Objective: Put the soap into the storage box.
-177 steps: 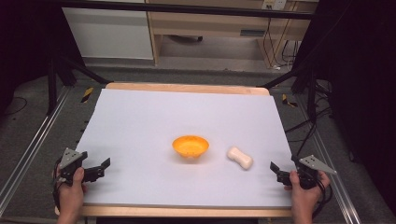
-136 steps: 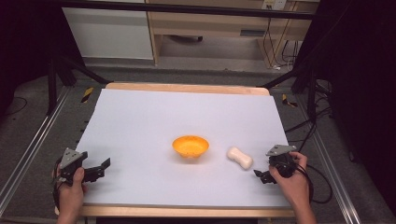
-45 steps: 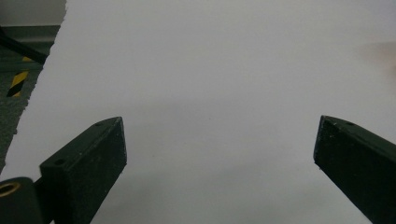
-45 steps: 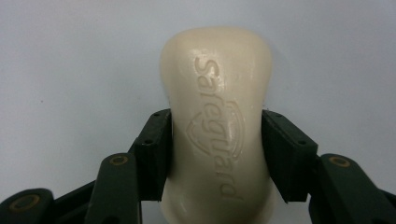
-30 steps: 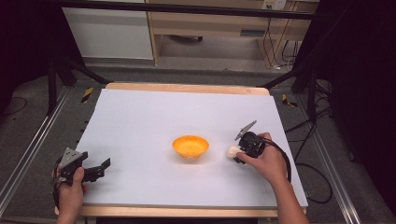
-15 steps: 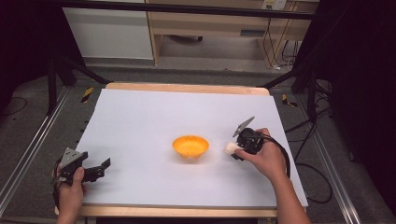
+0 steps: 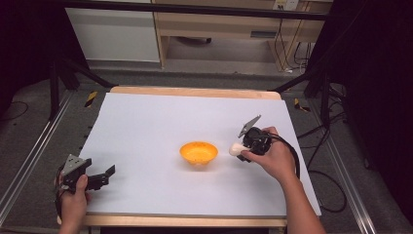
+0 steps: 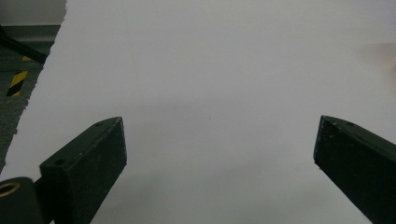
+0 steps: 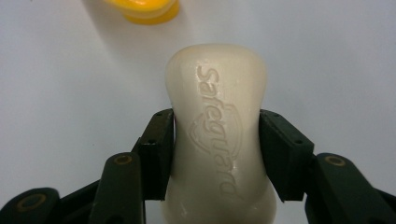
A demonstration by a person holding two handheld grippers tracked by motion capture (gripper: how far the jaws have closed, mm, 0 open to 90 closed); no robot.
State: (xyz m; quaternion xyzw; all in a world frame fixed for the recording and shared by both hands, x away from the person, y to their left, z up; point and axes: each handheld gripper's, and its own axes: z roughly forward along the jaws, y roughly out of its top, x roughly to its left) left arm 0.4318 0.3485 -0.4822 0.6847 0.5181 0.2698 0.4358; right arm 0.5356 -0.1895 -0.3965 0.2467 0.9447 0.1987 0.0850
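Cream soap bar point(image 9: 215, 135) sat clamped at its waist between the right gripper's point(image 7: 247, 146) jaws, long axis running straight out toward the orange bowl point(image 7: 198, 152), which lay just beyond its free end. Probably lifted clear of the white table point(image 7: 146, 122); height was unclear. Left gripper point(image 7: 95, 179) rested well apart, jaws spread, empty.

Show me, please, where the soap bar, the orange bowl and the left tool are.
soap bar point(image 9: 217, 135), right gripper view, embossed top face.
orange bowl point(image 7: 198, 152), high view, inner hollow.
left tool point(image 7: 106, 174), high view, between its open tips.

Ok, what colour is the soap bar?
Cream-white soap bar, clearest in the right gripper view.
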